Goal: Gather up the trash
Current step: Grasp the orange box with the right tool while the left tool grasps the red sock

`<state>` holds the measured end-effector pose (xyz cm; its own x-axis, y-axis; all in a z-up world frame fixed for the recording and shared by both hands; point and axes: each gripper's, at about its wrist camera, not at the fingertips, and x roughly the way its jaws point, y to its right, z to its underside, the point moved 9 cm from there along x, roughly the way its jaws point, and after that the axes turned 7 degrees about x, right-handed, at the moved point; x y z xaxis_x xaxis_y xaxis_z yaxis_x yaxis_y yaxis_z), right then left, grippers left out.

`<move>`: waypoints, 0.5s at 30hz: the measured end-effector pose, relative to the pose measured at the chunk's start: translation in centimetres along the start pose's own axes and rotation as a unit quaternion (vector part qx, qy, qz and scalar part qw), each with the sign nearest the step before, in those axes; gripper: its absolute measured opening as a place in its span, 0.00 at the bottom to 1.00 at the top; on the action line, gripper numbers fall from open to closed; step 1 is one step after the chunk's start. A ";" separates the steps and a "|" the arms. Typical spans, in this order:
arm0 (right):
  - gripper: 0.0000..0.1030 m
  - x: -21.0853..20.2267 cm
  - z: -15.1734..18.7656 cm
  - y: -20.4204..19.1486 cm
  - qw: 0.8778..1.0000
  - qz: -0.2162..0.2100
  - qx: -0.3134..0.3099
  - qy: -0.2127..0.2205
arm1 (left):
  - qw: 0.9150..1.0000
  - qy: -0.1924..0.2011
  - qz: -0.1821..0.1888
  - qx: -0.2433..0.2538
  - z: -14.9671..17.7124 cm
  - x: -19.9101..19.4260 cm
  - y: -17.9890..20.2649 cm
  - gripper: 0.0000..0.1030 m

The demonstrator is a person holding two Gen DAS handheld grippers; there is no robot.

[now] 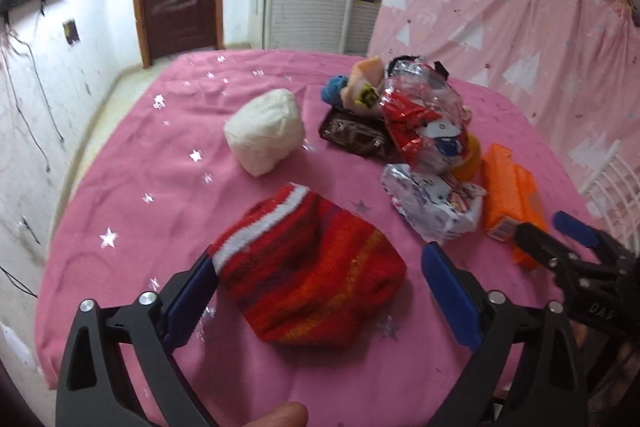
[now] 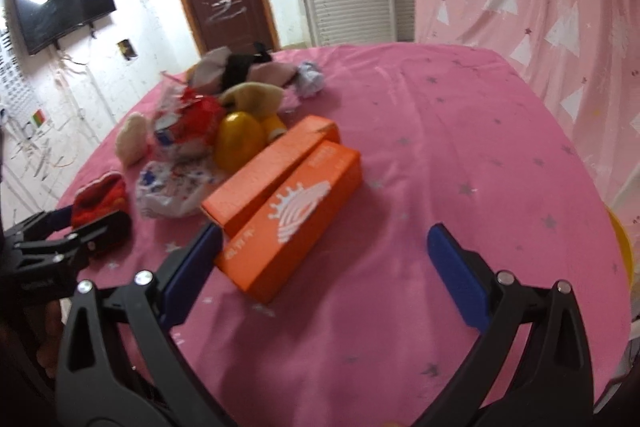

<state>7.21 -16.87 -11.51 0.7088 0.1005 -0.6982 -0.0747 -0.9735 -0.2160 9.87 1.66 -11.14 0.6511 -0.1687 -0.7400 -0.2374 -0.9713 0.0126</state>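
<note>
1. Pink bedsheet (image 1: 132,163) with small star prints covers the whole surface in front of you, and everything below lies on it.
2. Your left gripper (image 1: 320,291) is spread wide, its blue pads on either side of a red striped fuzzy sock (image 1: 308,279); the left pad touches the sock's white-banded cuff, while the right pad stands apart from it.
3. Your right gripper (image 2: 324,267) is also spread wide. Its left pad sits just beside the near end of two orange cartons (image 2: 288,203) lying side by side and touching, and its right pad is over bare sheet, well apart from them.
4. Behind the sock, a white soft bundle (image 1: 264,137) lies on its own.
5. To the right of that bundle, a crumpled red-and-clear plastic wrapper (image 1: 424,123) stands in a heap with a dark brown tray (image 1: 352,137) and a small plush toy (image 1: 360,87).
6. A crumpled white printed wrapper (image 1: 432,203) lies between that heap and the orange cartons, just beside both.
7. From the right wrist view, a yellow egg-shaped object (image 2: 238,139) rests against the far end of the cartons.
8. Farther back in that view, a crumpled grey paper ball (image 2: 312,81) lies near a pile of cloth scraps (image 2: 240,67).
</note>
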 end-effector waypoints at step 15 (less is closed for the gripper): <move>0.22 -0.1 -0.9 2.6 0.999 0.032 0.010 0.013 | 1.000 0.011 -0.015 -0.013 -0.8 -0.9 -0.9 0.20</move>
<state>7.57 -19.58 -11.44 0.7207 0.0332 -0.6925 -0.1331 -0.9737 -0.1852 10.05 2.58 -9.95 0.6734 -0.1420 -0.7255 -0.1989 -0.9800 0.0072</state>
